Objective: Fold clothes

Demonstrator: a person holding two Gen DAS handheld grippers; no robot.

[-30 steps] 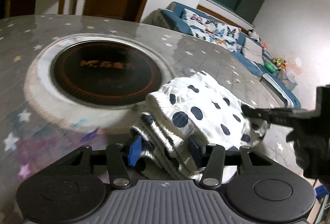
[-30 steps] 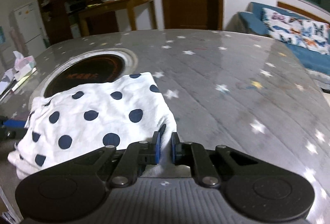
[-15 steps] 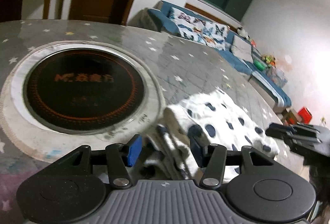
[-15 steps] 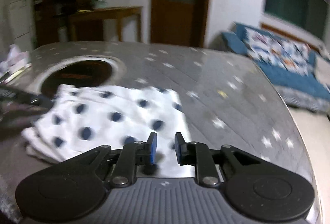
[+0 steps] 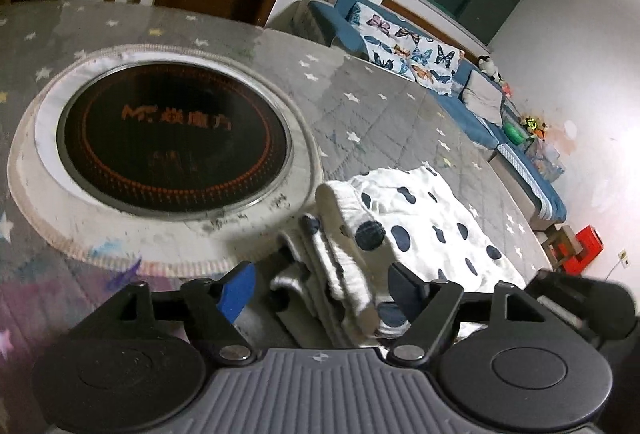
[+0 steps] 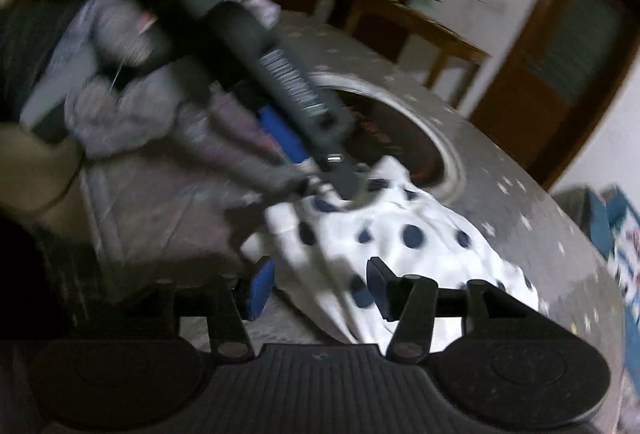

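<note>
A folded white garment with dark blue polka dots (image 5: pixel 420 226) (image 6: pixel 420 246) lies on the grey star-patterned table (image 5: pixel 360 106), beside the round black cooktop (image 5: pixel 172 138). My left gripper (image 5: pixel 320 290) stands open, its stacked folded edge between the spread fingers. My right gripper (image 6: pixel 320 286) is also open, with a corner of the garment between its fingers. In the blurred right wrist view a gloved hand (image 6: pixel 116 74) holds the left gripper (image 6: pixel 280 74), whose tips rest at the garment's far edge. The right gripper's body (image 5: pixel 580 298) shows at the left wrist view's lower right.
The cooktop (image 6: pixel 400 138) is set into the table just behind the garment. A blue sofa with butterfly cushions (image 5: pixel 404 46) stands past the table's far edge. A wooden side table (image 6: pixel 420 30), a brown door (image 6: pixel 560 54) and a red box (image 5: pixel 588 246) are around the room.
My right gripper went from shut to wide open and swung around to face the garment from another side. My left gripper stayed open at the folded edge, shifting slightly.
</note>
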